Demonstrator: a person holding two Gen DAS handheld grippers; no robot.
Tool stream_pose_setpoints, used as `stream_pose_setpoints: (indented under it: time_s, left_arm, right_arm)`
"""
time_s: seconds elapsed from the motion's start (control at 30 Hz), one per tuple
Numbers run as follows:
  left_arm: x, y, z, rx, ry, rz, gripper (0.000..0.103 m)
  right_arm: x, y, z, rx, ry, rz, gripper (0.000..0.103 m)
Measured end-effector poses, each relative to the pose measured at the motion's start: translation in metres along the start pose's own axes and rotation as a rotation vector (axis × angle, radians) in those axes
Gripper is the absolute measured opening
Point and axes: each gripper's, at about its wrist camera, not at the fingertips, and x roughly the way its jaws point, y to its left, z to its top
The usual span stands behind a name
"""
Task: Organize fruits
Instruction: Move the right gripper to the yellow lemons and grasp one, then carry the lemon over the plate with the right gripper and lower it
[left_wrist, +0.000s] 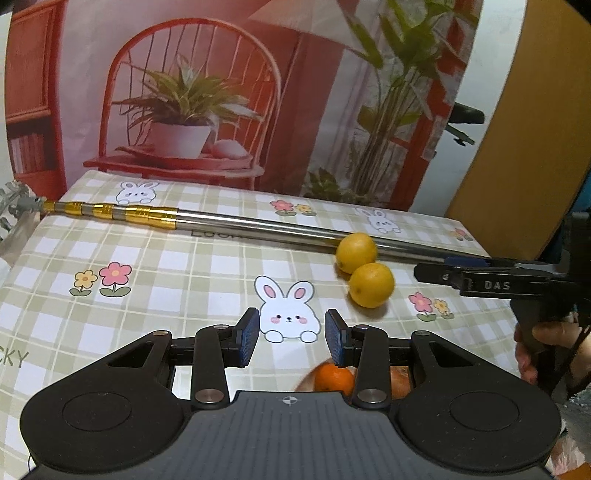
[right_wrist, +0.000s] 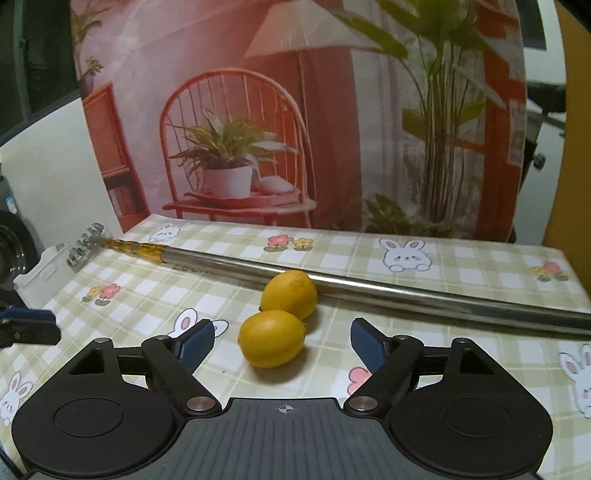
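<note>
Where the checked tablecloth (right_wrist: 424, 266) spreads, a metal pole (right_wrist: 369, 290) lies; two lemons (right_wrist: 271, 338) touch just before it. Both the right gripper (right_wrist: 282, 341) and left gripper (left_wrist: 291, 338) gape empty; an orange (left_wrist: 334, 378), perhaps, sits beneath.

tbl (right_wrist: 461, 258) w/ checked cloth | on it: 2 lemons (right_wrist: 273, 338) touching, metal pole (right_wrist: 369, 288), orange (left_wrist: 334, 378)

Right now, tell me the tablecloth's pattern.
Green-and-white check on the tablecloth, with rabbits and flowers; right wrist view.
</note>
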Motion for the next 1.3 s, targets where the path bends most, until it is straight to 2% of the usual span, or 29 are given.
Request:
stream_pose_setpoints:
  time_s: [0.43, 0.53, 0.73, 1.0, 1.3]
  left_arm:
    - [0.016, 0.019, 0.003, -0.048, 0.024, 0.012, 0.041]
    - [0.018, 0.021, 0.003, -0.055, 0.028, 0.013, 0.041]
    - [0.020, 0.023, 0.002, -0.060, 0.031, 0.012, 0.041]
    - [0.014, 0.022, 0.000, -0.069, 0.029, -0.008, 0.041]
    - [0.002, 0.014, -0.007, -0.058, 0.031, -0.033, 0.042]
  right_arm:
    - [0.084, 0.004, 0.004, 0.037, 0.135, 0.051, 0.077]
    - [0.095, 0.004, 0.003, 0.045, 0.166, 0.044, 0.067]
    - [0.109, 0.003, -0.002, 0.063, 0.206, 0.042, 0.060]
    - [0.093, 0.004, -0.008, 0.074, 0.175, 0.040, 0.058]
    - [0.026, 0.012, -0.013, 0.088, 0.089, 0.077, 0.058]
